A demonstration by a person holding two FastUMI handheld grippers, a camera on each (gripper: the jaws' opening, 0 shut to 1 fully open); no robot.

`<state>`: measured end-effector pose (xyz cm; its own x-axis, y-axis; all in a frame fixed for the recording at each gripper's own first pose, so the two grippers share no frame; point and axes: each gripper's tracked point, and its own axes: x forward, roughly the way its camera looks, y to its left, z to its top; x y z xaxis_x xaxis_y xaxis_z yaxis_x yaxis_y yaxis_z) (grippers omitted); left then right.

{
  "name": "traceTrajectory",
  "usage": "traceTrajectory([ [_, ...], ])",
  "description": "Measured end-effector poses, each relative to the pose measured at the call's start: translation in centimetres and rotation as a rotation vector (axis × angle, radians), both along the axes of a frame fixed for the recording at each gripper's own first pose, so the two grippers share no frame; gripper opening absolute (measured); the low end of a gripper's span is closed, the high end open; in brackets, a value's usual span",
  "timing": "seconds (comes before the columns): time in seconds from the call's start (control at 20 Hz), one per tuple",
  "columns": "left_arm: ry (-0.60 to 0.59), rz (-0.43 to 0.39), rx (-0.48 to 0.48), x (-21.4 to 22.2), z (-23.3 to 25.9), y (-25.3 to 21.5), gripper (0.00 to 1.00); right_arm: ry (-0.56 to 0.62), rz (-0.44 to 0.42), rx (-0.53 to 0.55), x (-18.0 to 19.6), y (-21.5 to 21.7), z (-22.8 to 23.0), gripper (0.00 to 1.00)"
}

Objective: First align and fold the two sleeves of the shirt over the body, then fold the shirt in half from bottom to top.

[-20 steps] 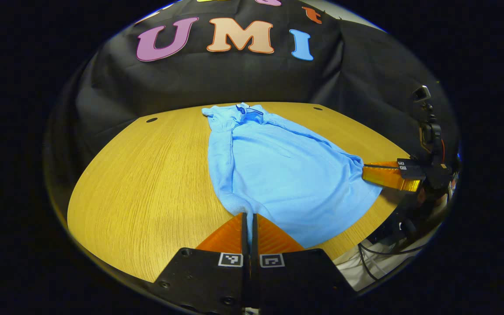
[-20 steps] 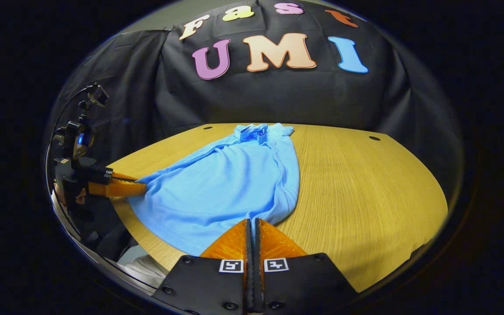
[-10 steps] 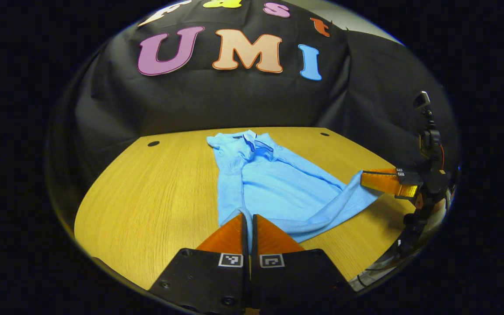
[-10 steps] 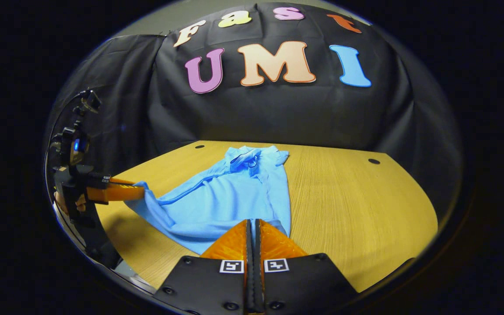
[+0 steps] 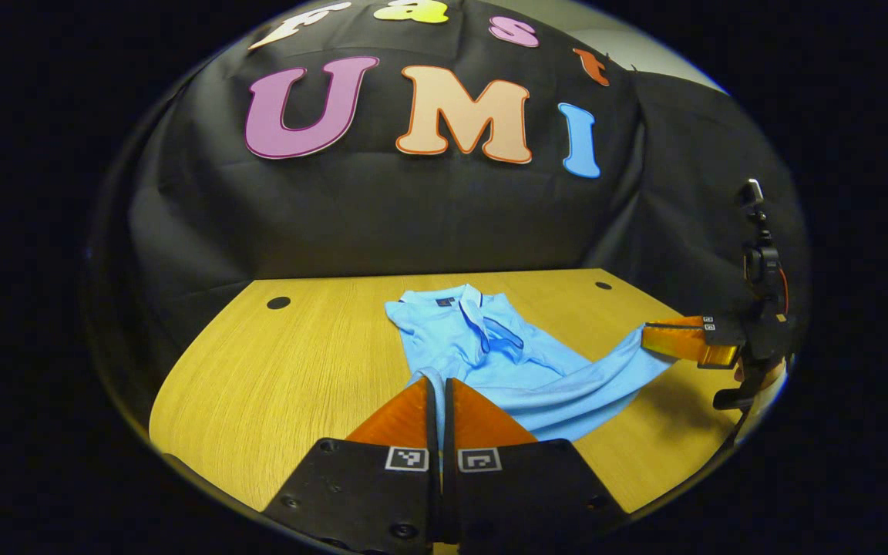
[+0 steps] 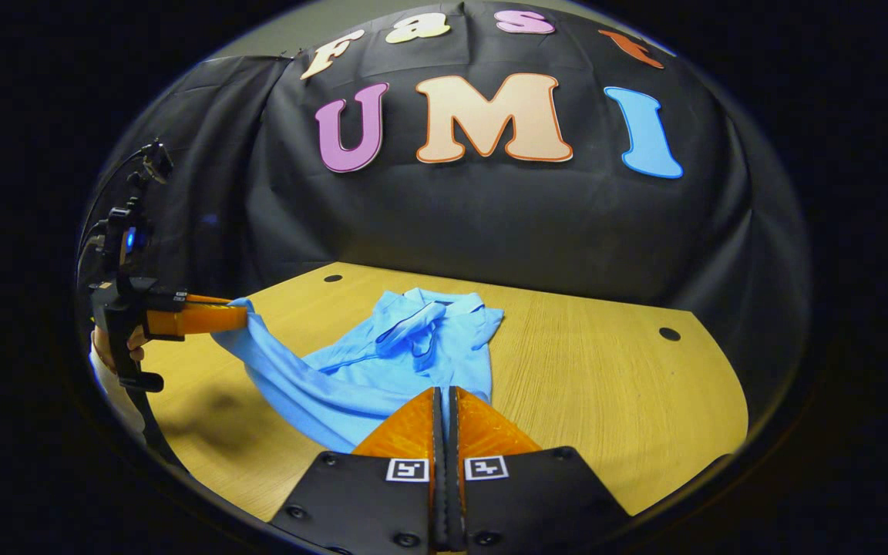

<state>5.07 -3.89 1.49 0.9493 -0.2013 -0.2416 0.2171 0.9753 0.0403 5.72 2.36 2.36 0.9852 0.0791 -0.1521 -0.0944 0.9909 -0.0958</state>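
A light blue polo shirt (image 5: 490, 347) lies on the wooden table (image 5: 274, 370) with its collar toward the far wall and its sleeves folded in over the body. My left gripper (image 5: 436, 379) is shut on the left corner of the shirt's bottom hem. My right gripper (image 6: 444, 389) is shut on the right corner of that hem. Both corners are lifted off the table and the hem hangs slack between them, over the lower part of the shirt. The left gripper view catches my right gripper (image 5: 644, 333) off to the right, and the right gripper view catches my left gripper (image 6: 243, 312) off to the left.
The table (image 6: 613, 401) has small round holes (image 5: 278, 302) (image 6: 669, 334) near its far corners. The black cloth wall stands right behind the far edge. A hand (image 6: 109, 347) holds the left gripper's handle.
Both grippers have carried the bottom hem up and forward toward the collar. The lower half of the shirt has come off the table and the visible flat part has shortened.
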Motion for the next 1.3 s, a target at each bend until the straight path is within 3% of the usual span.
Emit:
traceTrajectory([
  [0.45, -0.049, 0.028, 0.002, 9.0, 3.7, 0.5, 0.00, 0.013, -0.051, -0.054, 9.4, -2.5, 3.5, 0.02],
  [0.7, -0.069, 0.090, 0.029, 15.2, 3.6, 1.7, 0.00, 0.033, -0.095, -0.098, 15.6, -3.0, 3.9, 0.02],
  [1.1, -0.072, 0.165, 0.022, 24.0, 1.8, 3.5, 0.00, 0.027, -0.190, -0.057, 24.5, -5.3, 3.4, 0.02],
  [1.3, -0.071, 0.196, 0.086, 27.5, 0.7, 4.4, 0.00, 0.042, -0.233, -0.029, 27.9, -6.6, 1.8, 0.02],
])
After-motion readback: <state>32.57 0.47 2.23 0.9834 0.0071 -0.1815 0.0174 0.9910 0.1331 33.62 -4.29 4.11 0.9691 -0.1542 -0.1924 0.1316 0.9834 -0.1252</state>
